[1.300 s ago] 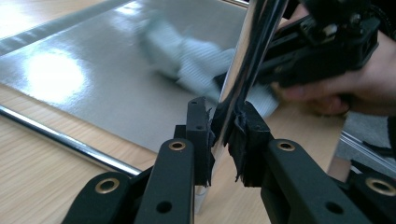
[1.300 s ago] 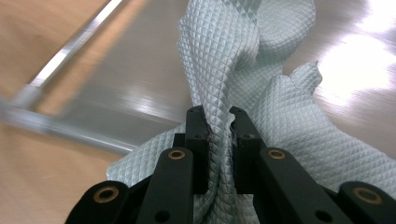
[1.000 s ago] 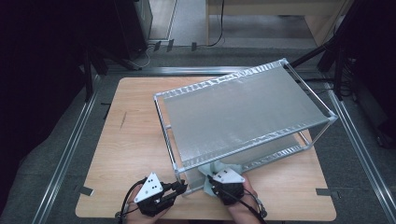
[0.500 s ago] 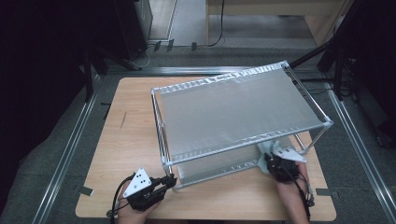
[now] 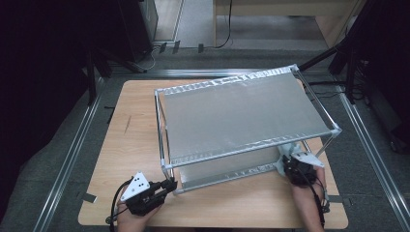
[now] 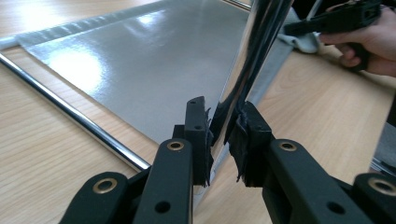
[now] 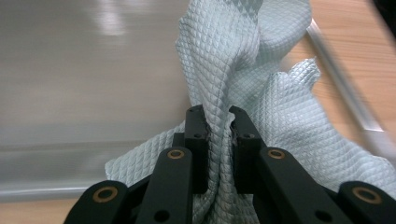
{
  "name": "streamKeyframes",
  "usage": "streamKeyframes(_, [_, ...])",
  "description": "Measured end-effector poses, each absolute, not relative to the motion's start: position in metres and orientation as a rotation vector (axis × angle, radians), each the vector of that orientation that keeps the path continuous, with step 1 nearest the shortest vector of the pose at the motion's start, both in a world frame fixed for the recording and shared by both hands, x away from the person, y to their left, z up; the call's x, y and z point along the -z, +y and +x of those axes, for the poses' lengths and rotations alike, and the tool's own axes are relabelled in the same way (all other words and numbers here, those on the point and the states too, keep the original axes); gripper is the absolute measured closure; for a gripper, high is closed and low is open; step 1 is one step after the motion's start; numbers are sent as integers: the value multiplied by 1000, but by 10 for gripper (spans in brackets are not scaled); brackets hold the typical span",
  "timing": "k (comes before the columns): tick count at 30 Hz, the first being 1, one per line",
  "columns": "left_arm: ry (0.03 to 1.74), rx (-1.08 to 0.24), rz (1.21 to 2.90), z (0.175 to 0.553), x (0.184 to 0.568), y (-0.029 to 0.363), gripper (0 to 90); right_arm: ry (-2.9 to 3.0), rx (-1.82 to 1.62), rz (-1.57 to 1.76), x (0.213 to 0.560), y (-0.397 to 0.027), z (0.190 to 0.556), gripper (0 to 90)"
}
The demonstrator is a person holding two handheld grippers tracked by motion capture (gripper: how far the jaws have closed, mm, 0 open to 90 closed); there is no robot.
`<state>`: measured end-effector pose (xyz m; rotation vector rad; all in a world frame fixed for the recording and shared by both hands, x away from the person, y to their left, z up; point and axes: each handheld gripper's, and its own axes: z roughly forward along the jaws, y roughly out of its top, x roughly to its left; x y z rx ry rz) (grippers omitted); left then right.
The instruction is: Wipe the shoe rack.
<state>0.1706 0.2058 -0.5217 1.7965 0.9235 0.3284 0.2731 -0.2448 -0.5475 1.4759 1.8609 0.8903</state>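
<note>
at the near edge of a wooden table [image 5: 125,159], two hands each hold a black two-jaw gripper. the left gripper [image 5: 167,186], at the near left, has its jaws pinched on the shiny upright leg [image 6: 247,60] at the near left corner of a metal rack [image 5: 241,116]. in the left gripper view the chrome post rises between the two pads, which press on it from both sides. the right gripper [image 7: 218,123], at the near right corner of the rack, has its jaws clamped on a pale blue-grey quilted cloth [image 7: 243,56], bunched upward between them. the cloth lies against the rack's lower shelf [image 7: 84,70], just beside a chrome rail. beyond the hands, the rack stands on the middle of the table, slightly turned, with a flat silver top shelf [image 5: 237,111] above the lower one. farther off is dark floor.
</note>
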Motion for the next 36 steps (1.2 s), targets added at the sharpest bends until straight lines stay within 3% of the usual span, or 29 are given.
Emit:
streamKeyframes(15, [775,-272,1859,163,522,144,782,2220,-1091,1139,553,-95,220,812])
streamKeyframes(20, [756,-274,1870,161,522,143,787,2307,-1128,1039,552,-69,202,811])
streamKeyframes(27, [777,-302,1864,162,522,151,789,2262,-1074,1073,550,-97,218,808])
streamKeyframes(36, [844,-332,1834,168,523,173,787,1982,-958,1354,550,-209,265,809])
